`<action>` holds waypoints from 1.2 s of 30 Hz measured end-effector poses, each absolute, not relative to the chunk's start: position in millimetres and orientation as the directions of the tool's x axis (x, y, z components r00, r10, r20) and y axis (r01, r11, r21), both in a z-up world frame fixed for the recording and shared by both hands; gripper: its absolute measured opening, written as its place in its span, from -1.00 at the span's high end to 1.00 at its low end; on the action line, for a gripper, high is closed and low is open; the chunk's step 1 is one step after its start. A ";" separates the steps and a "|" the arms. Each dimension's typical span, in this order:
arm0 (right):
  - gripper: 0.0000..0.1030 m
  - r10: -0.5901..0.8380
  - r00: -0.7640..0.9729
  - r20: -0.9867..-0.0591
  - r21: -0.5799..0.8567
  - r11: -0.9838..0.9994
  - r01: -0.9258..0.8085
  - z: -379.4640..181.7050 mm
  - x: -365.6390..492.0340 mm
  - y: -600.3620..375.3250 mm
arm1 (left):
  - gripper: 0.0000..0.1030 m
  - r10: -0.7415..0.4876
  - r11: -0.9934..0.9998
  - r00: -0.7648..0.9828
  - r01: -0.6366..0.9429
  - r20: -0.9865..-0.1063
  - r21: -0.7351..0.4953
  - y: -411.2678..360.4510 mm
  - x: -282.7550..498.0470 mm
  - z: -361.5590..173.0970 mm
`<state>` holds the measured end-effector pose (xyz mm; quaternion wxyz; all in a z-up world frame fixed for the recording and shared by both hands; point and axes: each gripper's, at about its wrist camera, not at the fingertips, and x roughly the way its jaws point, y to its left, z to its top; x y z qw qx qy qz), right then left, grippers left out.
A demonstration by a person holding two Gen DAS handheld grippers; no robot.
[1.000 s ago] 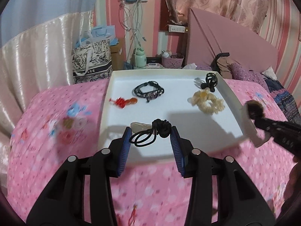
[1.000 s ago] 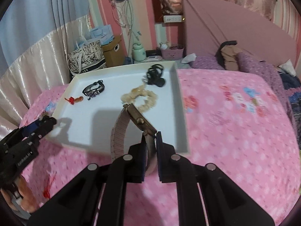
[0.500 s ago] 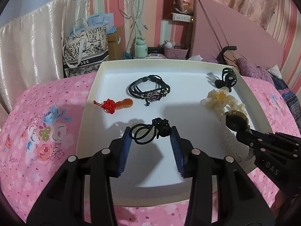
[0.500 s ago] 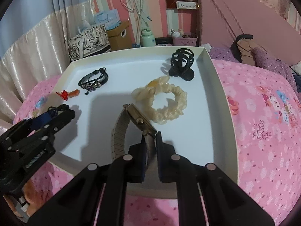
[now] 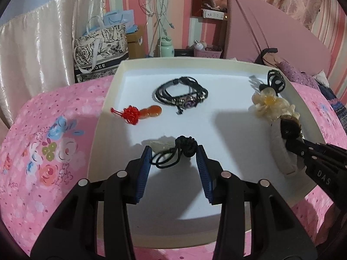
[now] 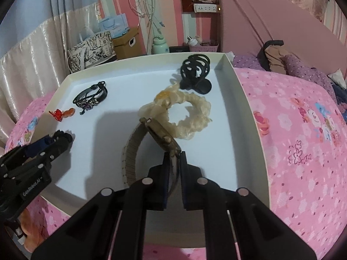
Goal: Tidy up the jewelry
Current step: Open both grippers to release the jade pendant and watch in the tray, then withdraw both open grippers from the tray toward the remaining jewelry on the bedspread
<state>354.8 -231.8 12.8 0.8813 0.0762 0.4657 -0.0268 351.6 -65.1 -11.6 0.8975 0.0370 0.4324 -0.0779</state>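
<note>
A white tray (image 5: 104, 108) lies on the pink bed. My left gripper (image 5: 174, 152) holds a black knotted cord with a pale pendant (image 5: 184, 148) between its blue pads, low over the tray's front left. My right gripper (image 6: 173, 158) is shut on a wristwatch with a beige band (image 6: 130, 151), over the tray's front right; the watch also shows in the left wrist view (image 5: 282, 149). In the tray lie a black braided bracelet (image 5: 182, 93), a red knot charm (image 5: 136, 113), a cream scrunchie (image 6: 180, 114) and a black hair claw (image 6: 195, 73).
The pink floral bedspread (image 6: 303, 140) surrounds the tray. A headboard (image 5: 271, 32) stands behind on the right. Bags (image 5: 99, 49), a box and a green bottle (image 5: 167, 47) sit beyond the bed's far edge, a curtain at left.
Both grippers have moved forward over the tray with their loads and come lower. The watch now hangs next to the scrunchie.
</note>
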 end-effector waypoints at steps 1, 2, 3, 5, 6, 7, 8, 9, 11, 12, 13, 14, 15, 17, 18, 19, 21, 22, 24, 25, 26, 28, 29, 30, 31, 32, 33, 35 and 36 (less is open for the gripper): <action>0.83 0.025 0.565 -0.825 0.111 0.987 0.119 12.4 355.1 -232.3 | 0.20 -0.109 0.984 0.608 0.176 -0.786 0.000 -66.1 351.4 -14.0; 0.83 0.023 0.566 -0.824 0.109 0.987 0.118 12.1 355.0 -232.0 | 0.18 -0.105 0.984 0.602 0.180 -0.792 0.006 -67.6 351.1 -16.9; 0.83 0.019 0.570 -0.821 0.104 0.988 0.117 12.0 354.6 -231.2 | 0.18 -0.100 0.983 0.601 0.181 -0.793 0.013 -68.9 350.7 -18.2; 0.81 0.020 0.574 -0.819 0.105 0.988 0.114 11.6 354.2 -230.7 | 0.18 -0.096 0.983 0.603 0.185 -0.792 0.021 -70.3 349.2 -18.9; 0.78 0.021 0.576 -0.817 0.103 0.989 0.110 11.5 353.7 -230.0 | 0.18 -0.099 0.982 0.603 0.187 -0.792 0.020 -70.5 348.6 -18.9; 0.78 0.020 0.577 -0.817 0.101 0.989 0.108 11.4 354.0 -229.2 | 0.18 -0.098 0.982 0.603 0.189 -0.791 0.022 -70.7 348.3 -19.2; 0.77 0.020 0.579 -0.815 0.101 0.989 0.108 11.7 353.5 -228.7 | 0.18 -0.097 0.982 0.604 0.189 -0.791 0.025 -70.8 348.1 -19.3; 0.77 0.019 0.583 -0.812 0.101 0.989 0.109 11.5 352.8 -228.4 | 0.17 -0.096 0.981 0.605 0.190 -0.790 0.026 -70.8 347.8 -19.4; 0.76 0.013 0.588 -0.809 0.093 0.990 0.106 11.4 351.9 -227.7 | 0.17 -0.095 0.982 0.606 0.188 -0.789 0.026 -69.8 346.9 -19.5; 0.76 0.010 0.589 -0.808 0.089 0.991 0.104 11.5 352.6 -226.8 | 0.15 -0.095 0.982 0.607 0.188 -0.789 0.026 -69.6 346.5 -19.6; 0.76 0.007 0.591 -0.806 0.084 0.991 0.102 11.5 352.2 -226.4 | 0.15 -0.094 0.982 0.607 0.187 -0.789 0.027 -69.3 346.1 -19.6; 0.76 0.006 0.593 -0.805 0.083 0.991 0.102 11.1 351.2 -225.8 | 0.13 -0.093 0.982 0.607 0.187 -0.789 0.028 -69.5 346.4 -19.7; 0.76 0.006 0.595 -0.804 0.083 0.991 0.102 11.1 350.6 -225.7 | 0.09 -0.092 0.982 0.607 0.188 -0.789 0.030 -69.8 346.0 -19.9; 0.76 0.004 0.599 -0.801 0.080 0.992 0.100 10.6 348.9 -225.6 | -0.01 -0.089 0.982 0.606 0.188 -0.790 0.033 -70.1 345.8 -20.0; 0.76 0.002 0.600 -0.800 0.077 0.992 0.100 10.6 348.7 -225.2 | -0.03 -0.087 0.982 0.606 0.186 -0.791 0.034 -69.1 344.6 -19.4; 0.76 0.000 0.601 -0.799 0.074 0.992 0.098 10.4 347.2 -224.8 | -0.05 -0.085 0.982 0.606 0.183 -0.791 0.036 -68.5 344.6 -19.4; 0.76 0.000 0.601 -0.799 0.074 0.993 0.097 10.3 345.4 -224.9 | -0.12 -0.083 0.983 0.608 0.179 -0.790 0.035 -67.3 344.7 -19.0; 0.76 0.000 0.602 -0.799 0.074 0.992 0.098 10.1 345.8 -224.4 | -0.14 -0.083 0.983 0.609 0.178 -0.789 0.033 -66.5 344.9 -18.7; 0.29 -0.017 0.608 -0.794 0.058 0.993 0.103 10.5 344.1 -222.5 | -0.23 -0.079 0.984 0.611 0.174 -0.788 0.036 -65.9 345.3 -18.8; 0.14 -0.028 0.615 -0.788 0.049 0.993 0.108 11.1 341.9 -221.9 | -0.24 -0.076 0.984 0.610 0.174 -0.789 0.039 -66.0 345.2 -19.1; 0.06 -0.043 0.626 -0.778 0.036 0.993 0.113 13.0 340.1 -221.1 | -0.24 -0.073 0.984 0.610 0.173 -0.789 0.042 -66.1 345.1 -19.3; 0.06 -0.053 0.640 -0.767 0.019 0.994 0.106 16.4 337.9 -219.4 | -0.25 -0.070 0.984 0.615 0.172 -0.785 0.046 -66.4 345.3 -18.5; 0.05 -0.050 0.645 -0.762 0.021 0.995 0.101 18.0 337.3 -219.4 | -0.26 -0.068 0.984 0.619 0.171 -0.783 0.049 -66.6 344.9 -17.9; 0.05 -0.052 0.649 -0.759 0.019 0.995 0.102 19.0 336.8 -219.5 | -0.29 -0.065 0.984 0.622 0.169 -0.781 0.052 -66.7 344.5 -17.3; 0.04 -0.060 0.653 -0.755 0.013 0.994 0.106 20.3 336.3 -219.5 | -0.31 -0.062 0.984 0.626 0.168 -0.777 0.057 -67.1 343.9 -16.6; -0.01 -0.063 0.659 -0.750 0.009 0.994 0.106 21.6 336.2 -220.0 | -0.34 -0.061 0.984 0.629 0.168 -0.775 0.059 -67.6 343.3 -15.9; -0.08 -0.068 0.666 -0.743 0.006 0.994 0.107 23.2 335.7 -220.3 | -0.35 -0.058 0.984 0.635 0.168 -0.770 0.064 -68.2 342.2 -14.9; -0.11 -0.086 0.683 -0.725 -0.008 0.993 0.117 27.5 333.9 -221.3 | -0.43 -0.050 0.983 0.647 0.165 -0.761 0.076 -69.4 340.7 -13.1; -0.27 -0.096 0.691 -0.717 -0.015 0.992 0.122 29.4 333.1 -222.0 | -0.47 -0.045 0.983 0.653 0.163 -0.756 0.082 -69.7 339.8 -12.1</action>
